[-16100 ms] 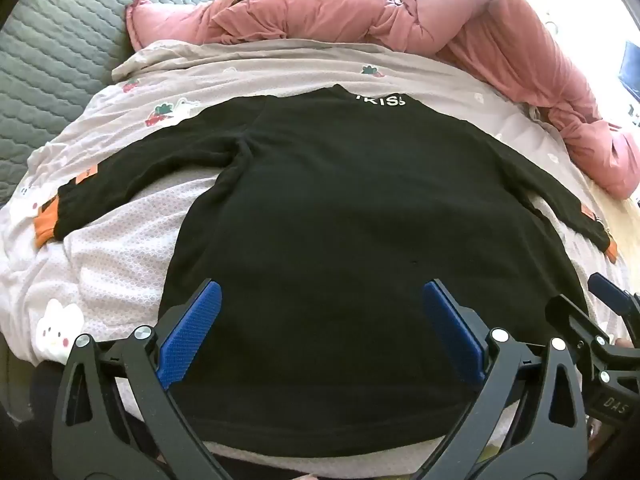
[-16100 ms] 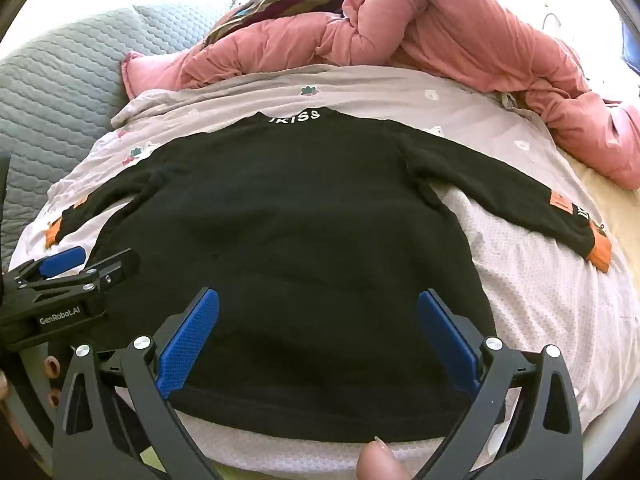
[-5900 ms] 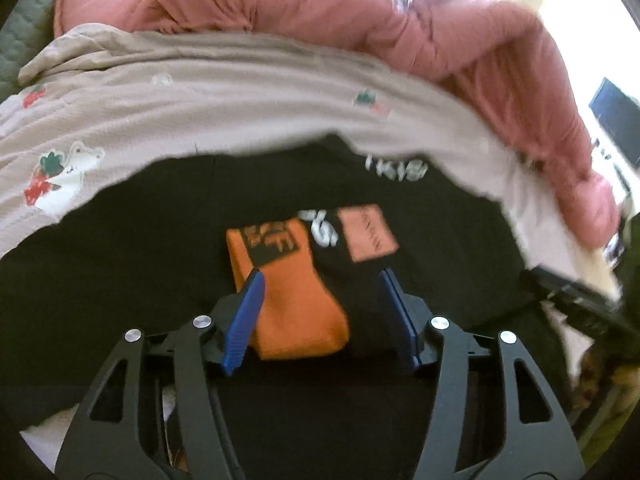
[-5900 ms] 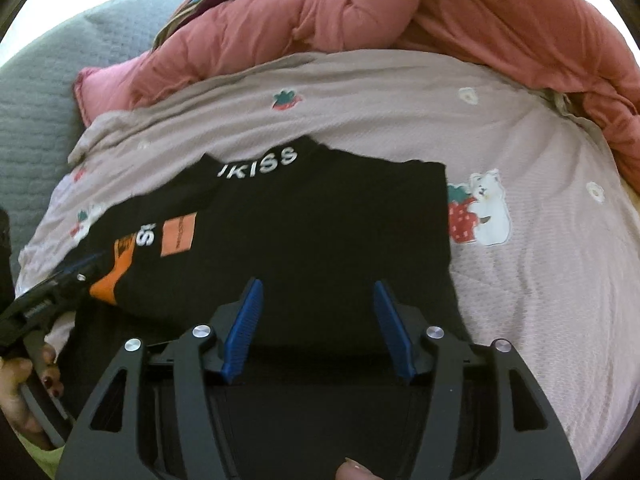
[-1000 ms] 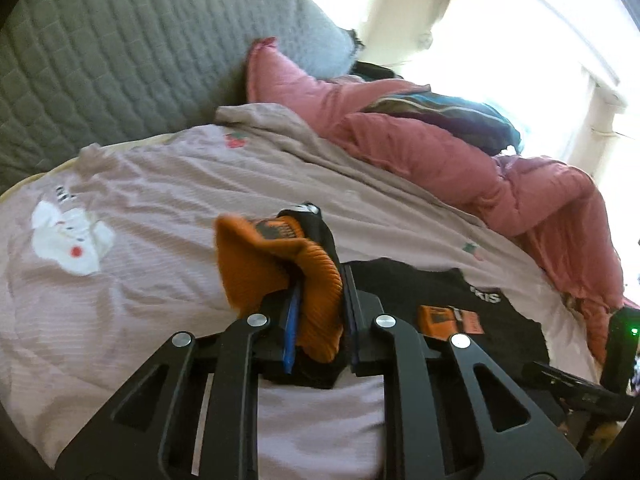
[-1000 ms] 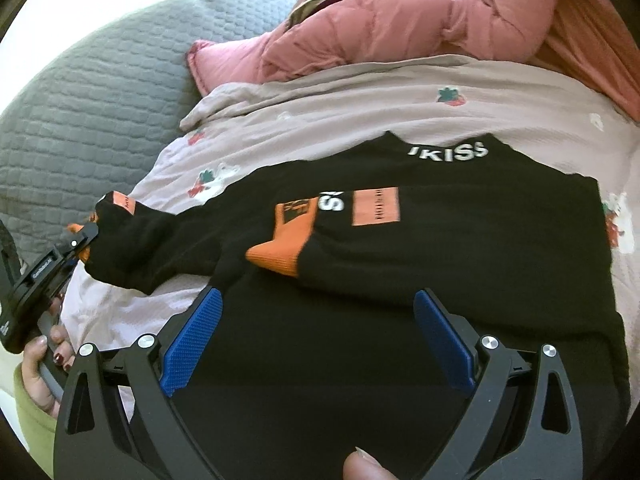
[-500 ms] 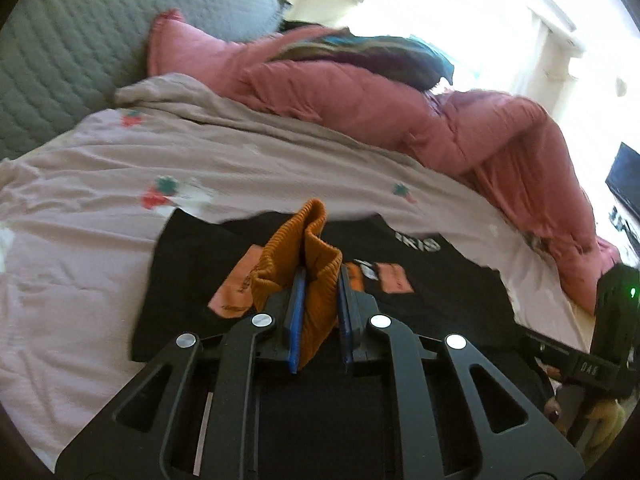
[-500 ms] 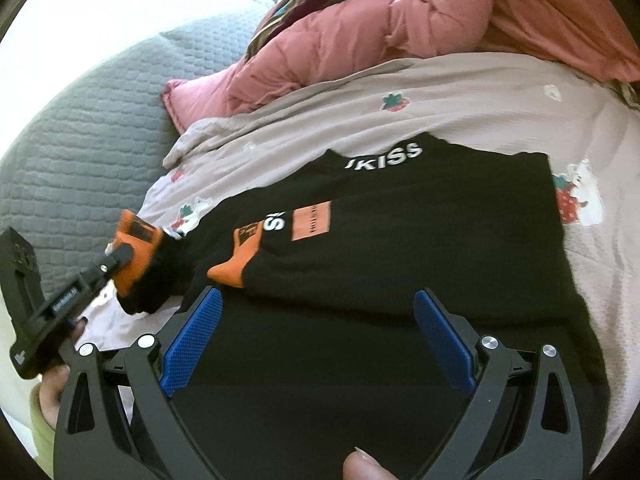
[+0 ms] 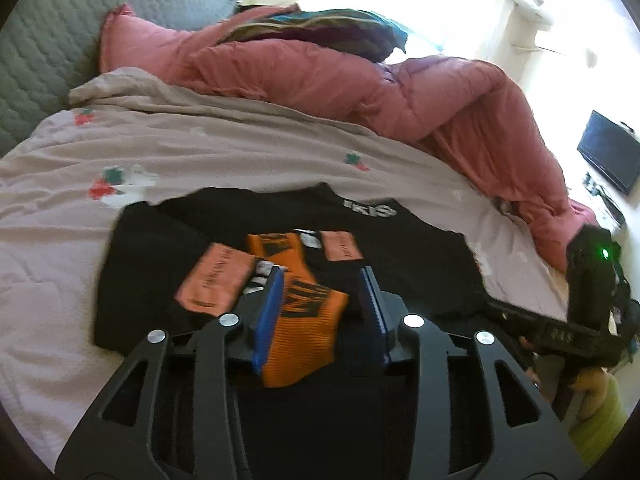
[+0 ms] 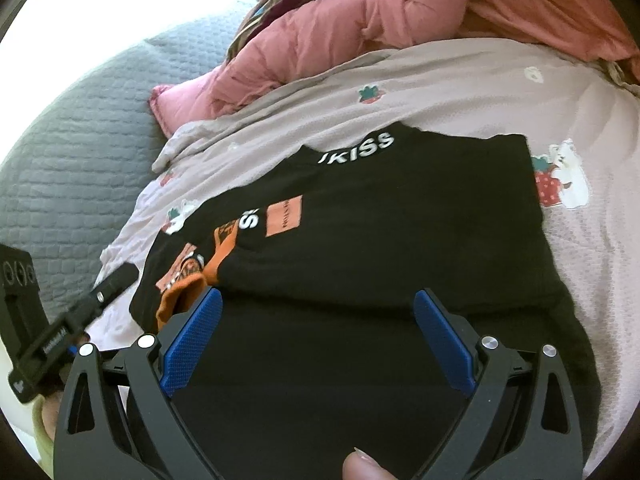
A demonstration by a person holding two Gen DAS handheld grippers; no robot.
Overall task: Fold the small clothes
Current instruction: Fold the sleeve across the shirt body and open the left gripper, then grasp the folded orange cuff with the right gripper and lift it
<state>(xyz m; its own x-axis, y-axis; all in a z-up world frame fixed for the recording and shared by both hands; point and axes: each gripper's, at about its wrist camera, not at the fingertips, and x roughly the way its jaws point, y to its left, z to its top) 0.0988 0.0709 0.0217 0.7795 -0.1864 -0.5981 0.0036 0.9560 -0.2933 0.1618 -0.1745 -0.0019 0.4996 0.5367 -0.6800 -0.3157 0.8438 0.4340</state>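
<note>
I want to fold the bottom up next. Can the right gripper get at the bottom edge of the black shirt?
Probably yes. The right gripper hangs open over the black shirt with nothing on that part, though the hem itself is hidden.

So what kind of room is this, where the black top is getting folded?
It looks like a bedroom. The black top lies on a bed covered with a pale sheet printed with strawberries, a puffy pink duvet is bunched up behind it, and a grey quilted headboard stands at the end.
</note>
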